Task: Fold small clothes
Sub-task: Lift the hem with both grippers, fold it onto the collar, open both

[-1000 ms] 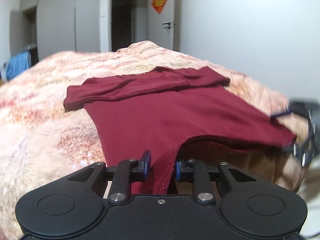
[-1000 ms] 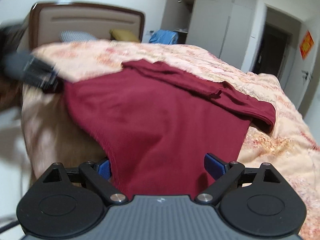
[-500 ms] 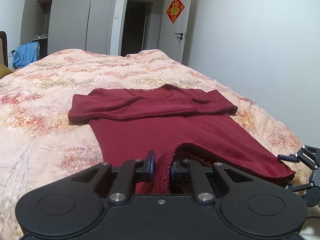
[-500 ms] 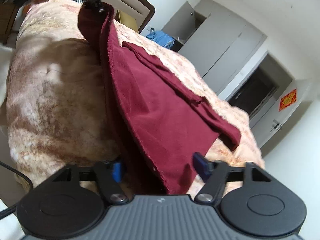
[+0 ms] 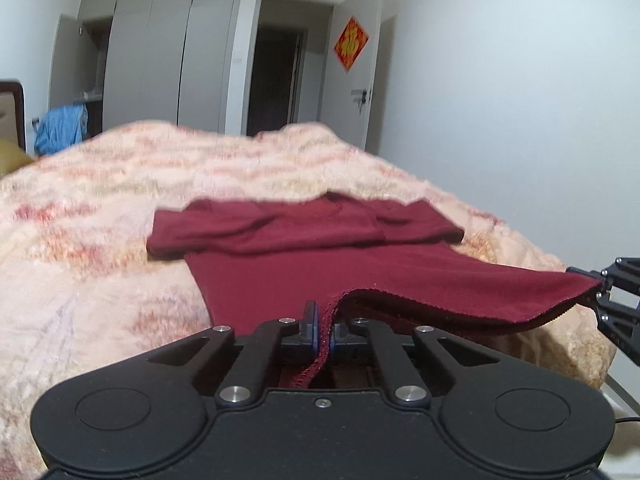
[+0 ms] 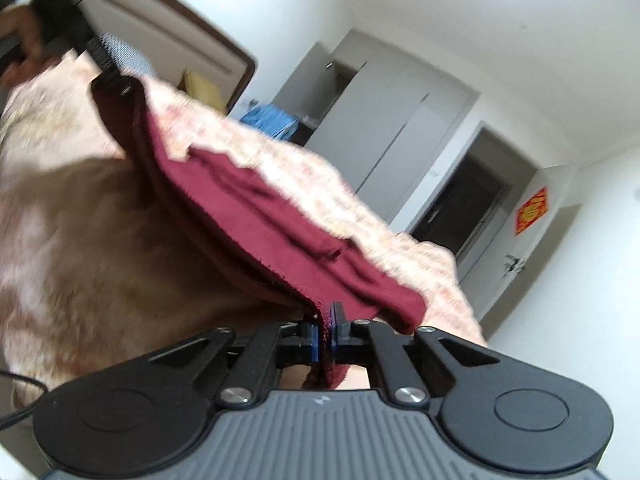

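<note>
A dark red long-sleeved shirt [image 5: 320, 268] lies on the bed, its sleeves folded across the chest at the far end. My left gripper [image 5: 324, 330] is shut on the near hem at one bottom corner. My right gripper [image 6: 327, 334] is shut on the other bottom corner, and it also shows at the right edge of the left wrist view [image 5: 600, 292]. The hem [image 5: 460, 312] is lifted and stretched between the two grippers above the bed's edge. In the right wrist view the shirt [image 6: 256, 216] runs up to the left gripper [image 6: 116, 78] at top left.
The bed has a peach floral quilt [image 5: 100, 208] and a brown headboard [image 6: 168, 32]. Grey wardrobes [image 5: 160, 60], an open dark doorway [image 5: 276, 80] and a white door with a red ornament [image 5: 351, 43] stand behind. Blue cloth [image 5: 60, 128] hangs at the left. A cable [image 6: 16, 400] runs at the lower left.
My right gripper has closed on the shirt's corner; it was open around the fabric before. My left gripper closed tighter. Both lifted the hem, which now hangs taut between them.
</note>
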Tool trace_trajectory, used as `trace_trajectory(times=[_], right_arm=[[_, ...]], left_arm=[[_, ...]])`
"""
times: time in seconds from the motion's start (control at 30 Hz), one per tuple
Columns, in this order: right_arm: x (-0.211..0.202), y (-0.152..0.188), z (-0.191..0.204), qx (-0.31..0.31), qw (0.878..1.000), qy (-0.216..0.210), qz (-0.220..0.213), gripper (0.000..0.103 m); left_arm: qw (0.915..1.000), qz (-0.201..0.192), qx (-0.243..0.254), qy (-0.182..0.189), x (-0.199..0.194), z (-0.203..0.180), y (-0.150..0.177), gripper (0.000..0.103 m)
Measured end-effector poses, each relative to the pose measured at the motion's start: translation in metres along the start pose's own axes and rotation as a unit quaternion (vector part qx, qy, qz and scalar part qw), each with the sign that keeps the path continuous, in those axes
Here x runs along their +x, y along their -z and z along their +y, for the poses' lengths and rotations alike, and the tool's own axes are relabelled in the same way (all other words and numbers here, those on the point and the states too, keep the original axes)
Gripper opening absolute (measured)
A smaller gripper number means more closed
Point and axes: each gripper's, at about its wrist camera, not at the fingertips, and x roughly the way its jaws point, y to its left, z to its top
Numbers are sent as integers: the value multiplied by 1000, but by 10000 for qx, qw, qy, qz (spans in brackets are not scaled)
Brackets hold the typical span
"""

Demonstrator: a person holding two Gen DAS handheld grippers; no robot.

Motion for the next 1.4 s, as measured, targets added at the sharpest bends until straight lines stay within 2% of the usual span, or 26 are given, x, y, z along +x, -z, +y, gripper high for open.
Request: trace_trajectory(times=[0.2, 0.3, 0.4, 0.57, 0.73, 0.87, 1.0, 1.23, 1.4], right_arm=[[-23, -16, -11, 180, 9986, 219, -442, 5], [-45, -25, -13, 212, 9973, 282, -651, 5], [-71, -34, -20, 386, 9960, 209, -779, 5], [-131, -54, -36, 480, 9905, 114, -1287, 5], [-169, -68, -53, 668, 9848, 31, -1600, 5], [-157, -69, -71, 947, 9826, 19, -1596, 5], [-126, -75, -84, 1035, 9845, 78, -1412, 6], [-16, -76, -116, 1242, 9876, 107, -951, 6], [64, -77, -137, 1404, 9889, 44, -476, 6]], left_arm=[[9987, -505, 8, -25, -36, -7, -9, 3], [9979, -637, 2, -69, -61, -11, -12, 3], [9973, -706, -188, -41, -96, -18, -17, 3], [9950, -986, 27, -150, -156, -45, -30, 3], [9945, -1041, 83, -121, -178, -58, -47, 3], [9953, -950, 114, -167, -159, -55, -62, 4], [9978, -658, -11, -101, -117, -37, -87, 5], [9995, -129, 31, -295, -8, 0, -129, 6], [9989, 174, 50, -427, 66, 21, -141, 6]])
